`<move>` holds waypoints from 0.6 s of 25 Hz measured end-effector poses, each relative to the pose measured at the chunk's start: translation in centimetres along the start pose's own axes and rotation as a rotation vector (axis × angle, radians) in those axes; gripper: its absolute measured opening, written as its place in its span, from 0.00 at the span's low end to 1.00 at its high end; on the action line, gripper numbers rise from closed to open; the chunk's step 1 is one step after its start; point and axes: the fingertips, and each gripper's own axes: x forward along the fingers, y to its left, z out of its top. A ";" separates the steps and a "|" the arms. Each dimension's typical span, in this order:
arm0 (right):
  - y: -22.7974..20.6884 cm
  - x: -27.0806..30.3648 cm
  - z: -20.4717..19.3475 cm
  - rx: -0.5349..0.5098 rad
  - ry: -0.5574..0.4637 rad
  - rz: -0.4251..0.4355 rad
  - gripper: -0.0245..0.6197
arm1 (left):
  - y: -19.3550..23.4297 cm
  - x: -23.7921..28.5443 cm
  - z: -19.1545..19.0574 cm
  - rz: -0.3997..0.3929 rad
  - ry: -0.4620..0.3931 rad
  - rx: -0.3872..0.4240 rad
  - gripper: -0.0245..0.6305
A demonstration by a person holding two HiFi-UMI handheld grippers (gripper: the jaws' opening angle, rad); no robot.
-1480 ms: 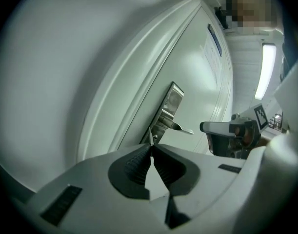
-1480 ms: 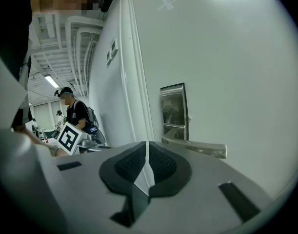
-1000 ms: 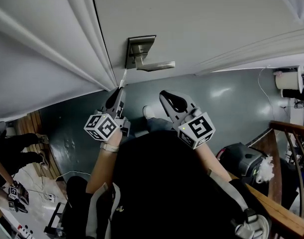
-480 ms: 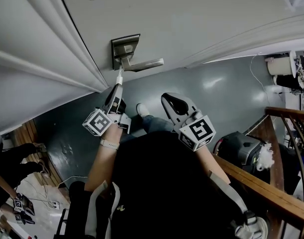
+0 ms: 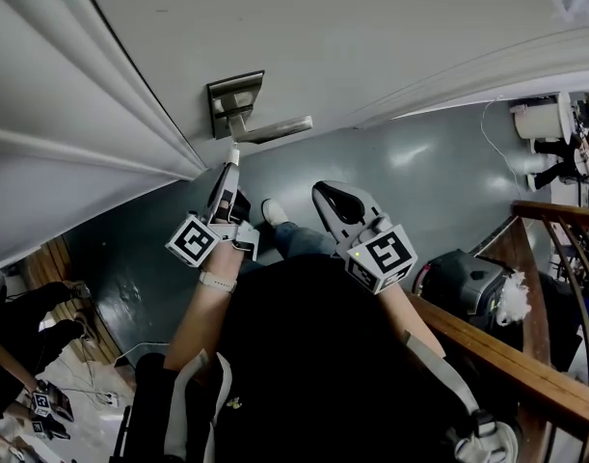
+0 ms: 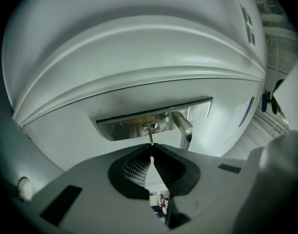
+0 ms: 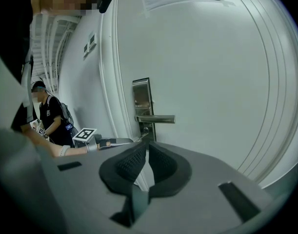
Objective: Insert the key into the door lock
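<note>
Left gripper view shows the left gripper (image 6: 151, 149) pinching the key (image 6: 150, 137), its tip at the keyhole (image 6: 149, 126) beside the handle (image 6: 184, 126). The right gripper (image 7: 145, 145), jaws pressed together and empty, hangs apart from the door (image 7: 212, 82).

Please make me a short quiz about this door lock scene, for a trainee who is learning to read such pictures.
1. True or false: the right hand-held gripper holds the thin metal key.
2. Where is the key's tip? A) at the round keyhole in the silver rectangular lock plate; B) on the silver lever handle; C) in free air, far from the plate.
3. Fill in: in the right gripper view, the lever handle sits ___ the keyhole.
Key: 1 false, the left hand-held gripper is shut on it; 2 A; 3 above.
</note>
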 end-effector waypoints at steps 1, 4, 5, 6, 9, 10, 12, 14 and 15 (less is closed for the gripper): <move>0.0 0.0 0.0 0.005 0.000 0.000 0.08 | -0.1 0.0 0.0 -0.008 -0.009 0.000 0.07; 0.2 0.0 0.0 0.012 0.001 -0.002 0.08 | -0.5 -0.2 0.1 0.003 -0.031 -0.022 0.07; 0.2 0.0 0.0 0.011 0.001 -0.002 0.08 | -0.6 -0.3 0.2 0.006 -0.036 -0.024 0.07; 0.2 0.0 0.0 0.012 0.000 -0.003 0.08 | -0.7 -0.4 0.2 0.008 -0.040 -0.026 0.07; 0.3 0.1 -0.1 0.010 0.002 -0.003 0.08 | -0.6 -0.4 0.2 0.011 -0.049 -0.029 0.07; 0.3 0.1 0.1 0.016 -0.002 -0.005 0.08 | -0.6 -0.4 0.2 0.010 -0.050 -0.031 0.07; 0.5 0.2 0.7 0.032 -0.010 -0.009 0.08 | -0.7 -0.4 0.2 0.005 -0.050 -0.039 0.07; 0.5 0.2 0.5 0.027 -0.001 -0.007 0.08 | -0.8 -0.4 0.2 -0.001 -0.051 -0.043 0.07; 0.5 0.2 0.2 0.018 0.008 -0.003 0.08 | -0.8 -0.4 0.1 -0.001 -0.051 -0.044 0.07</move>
